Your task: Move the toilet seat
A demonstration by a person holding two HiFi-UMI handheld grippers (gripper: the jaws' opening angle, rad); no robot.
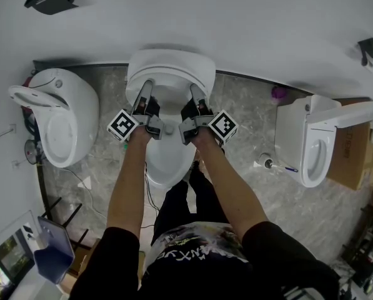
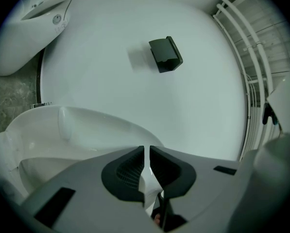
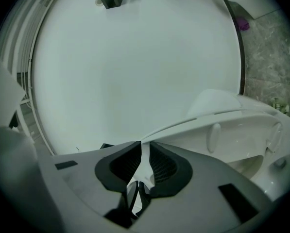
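**Glossy white seat pinched by two claws**

Three smooth white ceramic toilets are seen on the grey veined stone floor: the middle toilet, a rounded one at 9 o'clock of it, and a boxy one at 3 o'clock. The toilet seat, a glossy rounded oval, is tilted up at 12 o'clock of the middle bowl. Its thin edge is clamped between ribbed black pads by the left claw and the right claw, both narrowed onto it. One oval bumper is seen on its underside.
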